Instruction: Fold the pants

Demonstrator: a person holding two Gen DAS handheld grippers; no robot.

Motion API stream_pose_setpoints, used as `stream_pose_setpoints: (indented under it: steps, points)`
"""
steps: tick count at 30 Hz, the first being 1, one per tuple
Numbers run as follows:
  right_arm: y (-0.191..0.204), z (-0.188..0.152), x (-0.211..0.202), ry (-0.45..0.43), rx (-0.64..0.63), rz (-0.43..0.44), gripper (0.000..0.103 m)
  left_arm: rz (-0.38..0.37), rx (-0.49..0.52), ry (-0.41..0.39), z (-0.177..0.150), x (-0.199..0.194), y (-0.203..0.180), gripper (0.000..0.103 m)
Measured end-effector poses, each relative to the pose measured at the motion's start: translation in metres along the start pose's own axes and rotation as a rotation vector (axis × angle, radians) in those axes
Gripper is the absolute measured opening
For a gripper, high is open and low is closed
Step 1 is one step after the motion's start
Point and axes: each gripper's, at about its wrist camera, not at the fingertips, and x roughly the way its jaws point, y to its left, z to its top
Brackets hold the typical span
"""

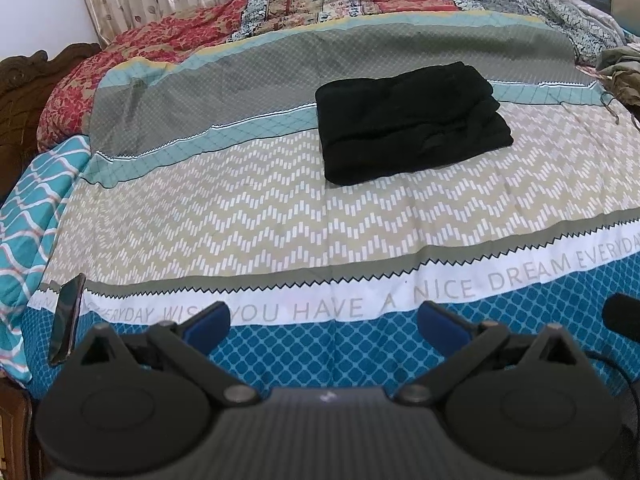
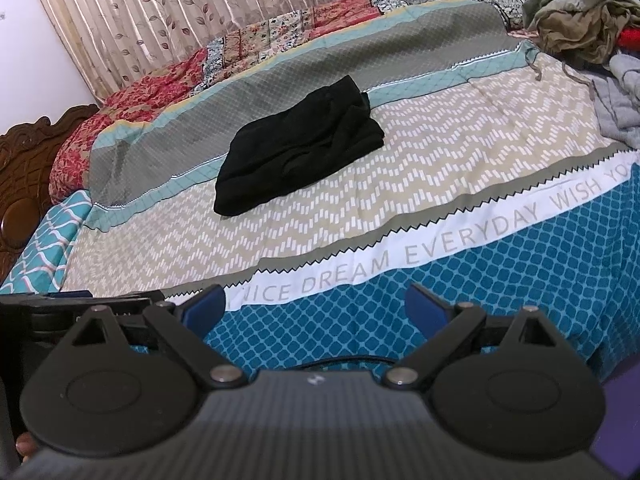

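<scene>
The black pants [image 1: 412, 120] lie folded into a compact rectangle on the patterned bedspread [image 1: 240, 208], around the middle of the bed. They also show in the right wrist view [image 2: 296, 148], left of centre. My left gripper [image 1: 324, 326] is open and empty, held back over the blue front edge of the bed, well short of the pants. My right gripper [image 2: 316, 306] is open and empty too, also over the front edge and away from the pants.
A dark phone [image 1: 68, 320] lies at the bed's front left edge. A pile of loose olive and grey clothes [image 2: 580, 20] sits at the back right. A carved wooden headboard [image 2: 28, 168] stands at left, curtains [image 2: 180, 12] behind the bed.
</scene>
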Motion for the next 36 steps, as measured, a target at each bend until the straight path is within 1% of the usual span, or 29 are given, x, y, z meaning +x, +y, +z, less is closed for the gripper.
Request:
stream_pose_setpoints:
  steps: [36]
  points:
    - [-0.007,-0.002,0.002,0.007,0.024,-0.002,0.098,0.017,0.016,0.029,-0.011,0.008,0.001,0.103]
